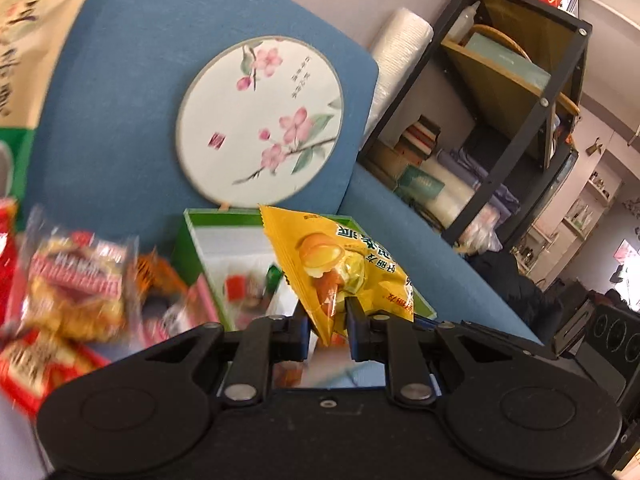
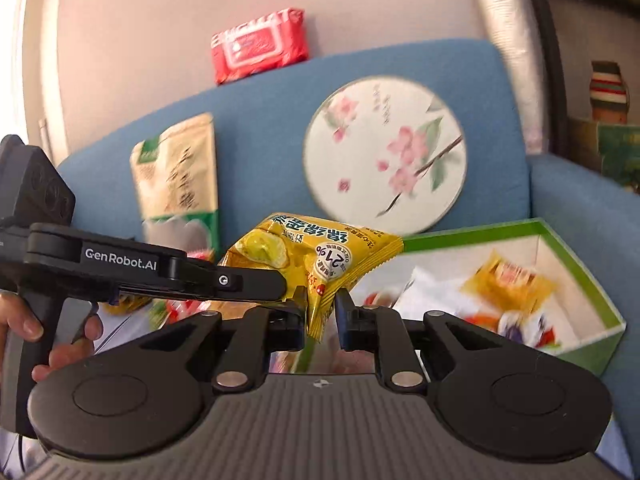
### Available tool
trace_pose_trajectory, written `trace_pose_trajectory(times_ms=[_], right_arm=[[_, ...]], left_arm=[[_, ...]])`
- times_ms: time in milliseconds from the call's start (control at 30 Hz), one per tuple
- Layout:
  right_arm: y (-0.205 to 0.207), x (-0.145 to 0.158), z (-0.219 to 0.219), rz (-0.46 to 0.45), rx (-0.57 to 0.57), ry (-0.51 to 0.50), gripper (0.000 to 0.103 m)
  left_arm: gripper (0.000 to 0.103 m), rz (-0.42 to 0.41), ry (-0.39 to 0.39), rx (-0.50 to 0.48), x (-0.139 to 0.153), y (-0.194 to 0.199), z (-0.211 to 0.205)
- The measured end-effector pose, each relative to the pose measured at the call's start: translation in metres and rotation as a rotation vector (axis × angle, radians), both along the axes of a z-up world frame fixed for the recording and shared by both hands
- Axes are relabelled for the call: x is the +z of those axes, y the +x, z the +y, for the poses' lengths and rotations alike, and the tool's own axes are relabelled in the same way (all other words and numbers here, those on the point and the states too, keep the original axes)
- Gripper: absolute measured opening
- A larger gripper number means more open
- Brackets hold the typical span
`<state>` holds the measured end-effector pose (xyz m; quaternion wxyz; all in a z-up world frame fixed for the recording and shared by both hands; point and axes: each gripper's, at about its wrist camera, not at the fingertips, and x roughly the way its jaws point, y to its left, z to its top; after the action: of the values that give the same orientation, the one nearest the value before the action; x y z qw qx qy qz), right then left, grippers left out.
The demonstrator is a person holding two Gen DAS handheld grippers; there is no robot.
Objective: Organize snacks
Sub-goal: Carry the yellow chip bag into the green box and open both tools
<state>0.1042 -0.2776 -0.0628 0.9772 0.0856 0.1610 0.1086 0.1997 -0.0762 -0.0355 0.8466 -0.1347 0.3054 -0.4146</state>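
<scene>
Both claws grip snack packets. Left claw [image 1: 327, 312] has its two black fingers closed to a narrow gap on the lower corner of a yellow snack packet [image 1: 340, 264], which stands up tilted in front of the camera, printed with a picture of a pastry and upside-down Chinese text. Right claw [image 2: 322, 312] is likewise pinched nearly closed on the bottom corner of its own yellow packet [image 2: 320, 254], marked "21%" in a white circle; that packet leans left, and the left gripper's arm, labelled "GenRobot.AI", crosses in front of it with the person's left hand [image 2: 36, 332] on the handle. Just behind and below the left claw's packet sits an open green box [image 1: 192, 248] with a white inside, holding a few small wrapped snacks; in the right wrist view the same box [image 2: 580, 280] lies to the right of the claw and holds a yellow-orange packet and other blurred wrappers. Left of the box in the left wrist view lies a blurred heap of red and clear-wrapped snacks [image 1: 76, 288]. Everything rests on a blue sofa [image 1: 120, 100], with a round fan painted with pink blossoms [image 1: 260, 120] leaning against its backrest, a beige and green pouch [image 2: 178, 180] beside it, and a red pack of wipes [image 2: 260, 46] on top of the backrest. A black metal shelf [image 1: 516, 128] stands to the right of the sofa.
</scene>
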Motion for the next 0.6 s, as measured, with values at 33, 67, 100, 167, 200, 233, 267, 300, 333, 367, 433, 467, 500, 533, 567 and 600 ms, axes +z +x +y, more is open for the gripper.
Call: trace_pose_trajectory(times_ms=[33,67,100,167,200,233,267,300,333,367,433,467,500,533,567,600], right_arm=[[0.005,0.000,-0.003,-0.007,-0.009,0.000,0.026],[0.010,0.000,-0.006,-0.013,-0.018,0.000,0.026],[0.016,-0.001,-0.009,-0.018,-0.026,0.001,0.026],[0.027,-0.004,-0.015,-0.024,-0.040,0.006,0.026],[0.031,-0.005,-0.016,-0.025,-0.044,0.005,0.026],[0.037,-0.008,-0.018,-0.025,-0.049,0.003,0.026],[0.040,-0.010,-0.018,-0.023,-0.051,0.001,0.026],[0.046,-0.014,-0.019,-0.020,-0.054,-0.001,0.026],[0.050,-0.017,-0.019,-0.017,-0.055,-0.005,0.026],[0.054,-0.021,-0.019,-0.015,-0.057,-0.010,0.027],[0.063,-0.031,-0.015,-0.009,-0.072,-0.051,0.040],[0.067,-0.037,-0.012,-0.002,-0.084,-0.097,0.044],[0.069,-0.042,-0.009,0.009,-0.089,-0.140,0.056],[0.069,-0.045,-0.005,0.024,-0.093,-0.186,0.078],[0.066,-0.049,-0.002,0.022,-0.095,-0.227,0.086],[0.061,-0.051,0.000,0.005,-0.092,-0.251,0.093]], left_arm=[[0.000,0.005,-0.005,-0.004,0.000,0.007,-0.005],[0.000,0.008,-0.007,-0.006,0.000,0.014,-0.009],[0.000,0.009,-0.008,-0.008,0.000,0.020,-0.011],[0.000,0.005,-0.004,-0.015,-0.002,0.030,-0.018],[0.000,0.009,-0.003,-0.012,-0.004,0.036,-0.021],[0.000,0.017,-0.005,-0.010,-0.007,0.040,-0.023],[0.000,0.023,-0.003,-0.006,-0.010,0.045,-0.026],[0.000,0.024,0.000,-0.005,-0.014,0.049,-0.027],[0.000,0.026,0.004,0.000,-0.018,0.053,-0.029],[0.000,0.026,0.010,0.006,-0.022,0.057,-0.031],[0.004,0.008,0.051,0.030,-0.030,0.062,-0.034],[0.059,-0.008,0.092,0.050,-0.033,0.063,-0.036],[0.103,-0.025,0.144,0.099,-0.036,0.062,-0.036],[0.103,-0.054,0.179,0.163,-0.037,0.059,-0.032],[0.103,-0.092,0.188,0.208,-0.038,0.054,-0.026],[0.103,-0.119,0.180,0.221,-0.037,0.050,-0.019]])
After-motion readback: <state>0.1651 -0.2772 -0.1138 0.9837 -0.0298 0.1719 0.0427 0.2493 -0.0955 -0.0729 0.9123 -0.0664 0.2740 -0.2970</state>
